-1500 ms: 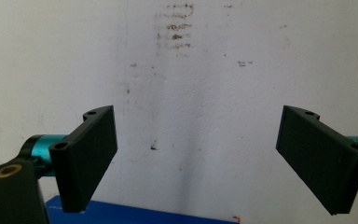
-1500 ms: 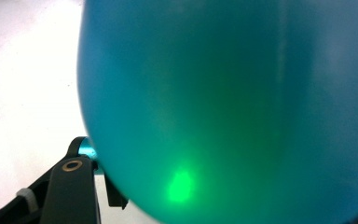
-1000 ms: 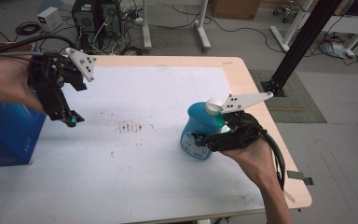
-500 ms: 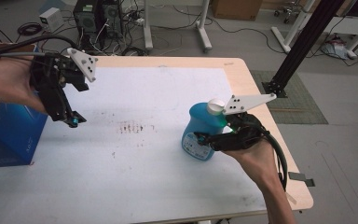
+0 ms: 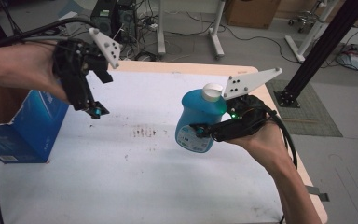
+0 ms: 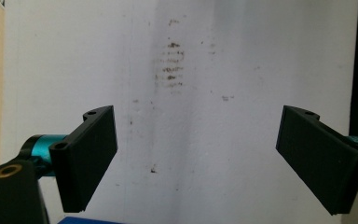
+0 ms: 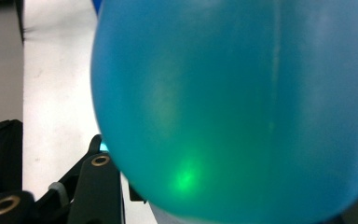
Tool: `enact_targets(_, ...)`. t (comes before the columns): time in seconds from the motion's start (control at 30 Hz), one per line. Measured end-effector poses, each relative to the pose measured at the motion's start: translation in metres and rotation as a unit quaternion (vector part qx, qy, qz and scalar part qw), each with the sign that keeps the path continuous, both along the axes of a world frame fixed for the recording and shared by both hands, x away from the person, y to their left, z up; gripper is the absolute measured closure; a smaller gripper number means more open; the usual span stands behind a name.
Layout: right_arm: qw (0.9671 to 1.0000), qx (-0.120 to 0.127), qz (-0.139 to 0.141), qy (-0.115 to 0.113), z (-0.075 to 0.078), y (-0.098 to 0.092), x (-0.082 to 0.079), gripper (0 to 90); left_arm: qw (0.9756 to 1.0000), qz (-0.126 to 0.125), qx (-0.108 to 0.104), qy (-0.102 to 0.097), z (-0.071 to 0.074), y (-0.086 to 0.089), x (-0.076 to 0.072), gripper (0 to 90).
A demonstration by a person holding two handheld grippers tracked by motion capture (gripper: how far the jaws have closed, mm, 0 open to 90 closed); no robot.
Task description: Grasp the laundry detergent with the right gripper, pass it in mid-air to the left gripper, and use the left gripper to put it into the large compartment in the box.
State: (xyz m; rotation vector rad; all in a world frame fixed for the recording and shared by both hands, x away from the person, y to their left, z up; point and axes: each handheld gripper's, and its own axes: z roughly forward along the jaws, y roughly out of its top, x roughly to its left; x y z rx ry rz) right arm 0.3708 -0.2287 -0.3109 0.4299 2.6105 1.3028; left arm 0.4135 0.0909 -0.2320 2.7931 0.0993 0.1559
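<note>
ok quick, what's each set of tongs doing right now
left tongs: open, nothing between the jaws, above the white table.
right tongs: shut on the blue bottle, white cap up, held clear of the table.

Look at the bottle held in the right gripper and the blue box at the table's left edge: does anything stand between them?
Nothing rests on the table between the bottle and the blue box. The open left gripper hangs above that stretch, near the box.
</note>
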Motion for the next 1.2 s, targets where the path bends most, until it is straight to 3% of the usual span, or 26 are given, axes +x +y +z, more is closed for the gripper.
enact_targets(0.1,0.9989,-0.025,0.037,-0.014,0.011,0.024,0.01,46.3,0.9998,-0.008,-0.017,0.004,0.018,-0.009,-0.003,12.5)
enact_targets(0.2,0.9977,-0.028,0.057,-0.02,0.016,0.039,0.016,46.3,0.9997,-0.013,-0.02,0.002,0.026,-0.017,-0.005,12.5)
enact_targets(0.4,0.9944,-0.027,0.101,-0.017,0.019,0.066,0.025,46.3,0.9996,-0.009,-0.021,0.013,0.028,-0.025,-0.004,12.5)
enact_targets(0.53,0.9893,-0.033,0.14,-0.027,0.02,0.095,0.036,46.1,0.9998,-0.003,-0.011,0.017,0.025,-0.027,-0.004,12.5)
enact_targets(0.67,0.9878,-0.019,0.154,-0.019,0.018,0.112,0.044,46.1,0.9997,0.0,-0.018,0.015,0.027,-0.028,-0.004,12.5)
enact_targets(0.77,0.9864,-0.011,0.164,-0.012,0.014,0.121,0.047,46.0,0.9998,0.001,-0.011,0.015,0.025,-0.03,-0.004,12.5)
enact_targets(1.2,0.985,-0.023,0.171,-0.002,0.004,0.132,0.051,46.0,0.9998,0.006,0.006,0.017,0.008,-0.041,0.0,12.5)
